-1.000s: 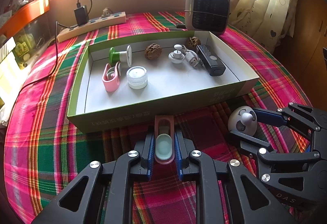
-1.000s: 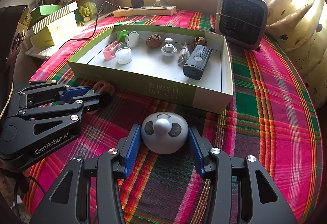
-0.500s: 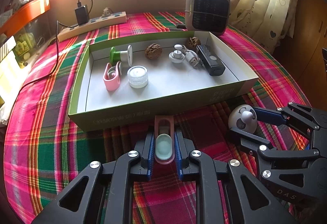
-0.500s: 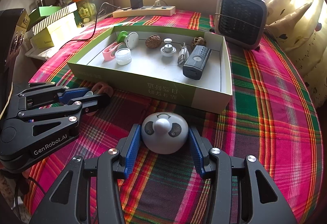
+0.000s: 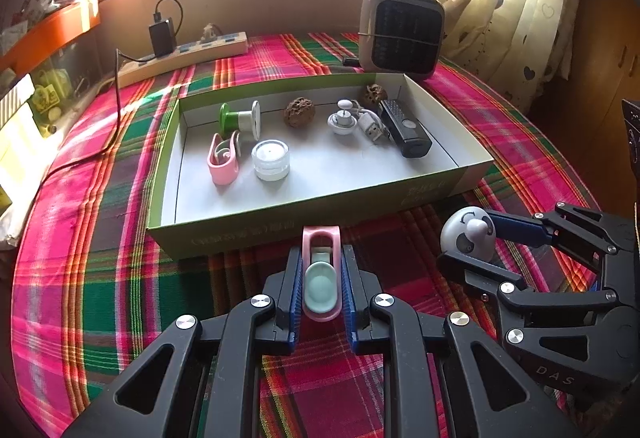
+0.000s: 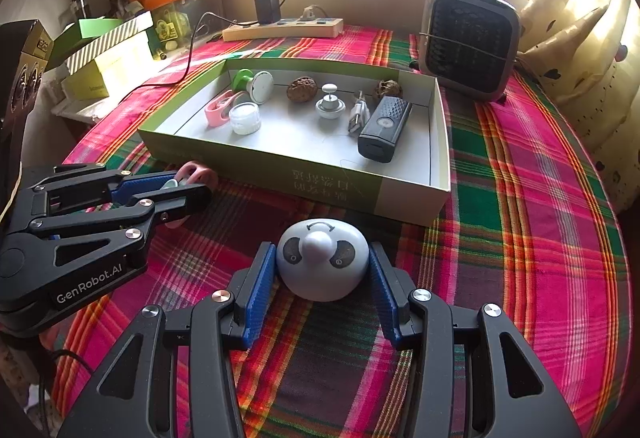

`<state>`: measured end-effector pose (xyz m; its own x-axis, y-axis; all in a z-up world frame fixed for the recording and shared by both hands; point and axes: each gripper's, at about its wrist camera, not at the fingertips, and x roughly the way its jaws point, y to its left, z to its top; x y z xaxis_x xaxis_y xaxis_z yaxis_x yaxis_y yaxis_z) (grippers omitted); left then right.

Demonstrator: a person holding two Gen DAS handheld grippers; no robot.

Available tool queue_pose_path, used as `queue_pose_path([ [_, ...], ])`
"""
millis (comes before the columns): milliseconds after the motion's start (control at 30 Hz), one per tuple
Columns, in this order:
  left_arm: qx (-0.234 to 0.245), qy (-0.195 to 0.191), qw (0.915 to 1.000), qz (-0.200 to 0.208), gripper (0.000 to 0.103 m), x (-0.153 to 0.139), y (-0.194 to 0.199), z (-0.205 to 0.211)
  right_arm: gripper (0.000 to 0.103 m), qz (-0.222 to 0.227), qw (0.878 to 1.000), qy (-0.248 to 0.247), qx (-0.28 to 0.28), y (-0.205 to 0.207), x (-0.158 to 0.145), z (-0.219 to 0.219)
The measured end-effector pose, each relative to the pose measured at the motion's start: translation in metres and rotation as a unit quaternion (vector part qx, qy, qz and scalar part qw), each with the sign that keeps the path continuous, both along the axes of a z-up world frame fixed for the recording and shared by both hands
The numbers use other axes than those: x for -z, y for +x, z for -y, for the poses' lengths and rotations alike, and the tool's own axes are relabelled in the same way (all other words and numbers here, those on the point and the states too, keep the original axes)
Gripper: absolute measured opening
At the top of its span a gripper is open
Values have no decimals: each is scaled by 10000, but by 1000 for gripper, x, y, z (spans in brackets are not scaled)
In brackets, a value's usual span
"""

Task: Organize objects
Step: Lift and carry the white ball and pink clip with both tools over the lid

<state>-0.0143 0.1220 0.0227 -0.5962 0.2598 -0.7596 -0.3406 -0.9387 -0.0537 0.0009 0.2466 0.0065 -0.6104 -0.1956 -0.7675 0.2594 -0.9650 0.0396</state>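
Note:
My left gripper (image 5: 321, 255) is shut on a pink clip (image 5: 321, 278) with a pale green insert, held just in front of the green-sided box (image 5: 280, 230). From the right wrist view that clip (image 6: 198, 172) pokes out past the left gripper (image 6: 188, 186). A white panda-faced dome (image 6: 322, 270) sits between the blue pads of my right gripper (image 6: 322, 252), which is shut on it above the plaid cloth. The left wrist view has the dome (image 5: 464, 234) at the right, in the right gripper (image 5: 466, 240). In the box lie another pink clip (image 5: 222, 162), a clear jar (image 5: 270, 160), a green spool (image 5: 236, 118) and a black device (image 5: 406, 132).
Two walnuts (image 5: 299, 111), a white knob (image 5: 342, 118) and a USB plug (image 5: 370, 124) also lie in the box. A small heater (image 5: 402, 34) stands behind it, a power strip (image 5: 188, 52) with a charger at the back left. Stacked boxes (image 6: 108, 54) sit beyond the table's left edge.

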Motion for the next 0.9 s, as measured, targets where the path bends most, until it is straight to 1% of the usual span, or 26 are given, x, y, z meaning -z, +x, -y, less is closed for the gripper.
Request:
queue_pose_path([
  [233,23,98,9999,-57,16,-9,2,3,47,-107,9999,-24,-11,3,-10,1],
  [433,-6,79,9998,-165,16,-18,2,5,47,-186,9998,-48,-28,1,-17,2],
  [900,-67,94,9997,-227,16,-27,-16,10,47,-344,9994,-53,-60,-15,-33,5],
])
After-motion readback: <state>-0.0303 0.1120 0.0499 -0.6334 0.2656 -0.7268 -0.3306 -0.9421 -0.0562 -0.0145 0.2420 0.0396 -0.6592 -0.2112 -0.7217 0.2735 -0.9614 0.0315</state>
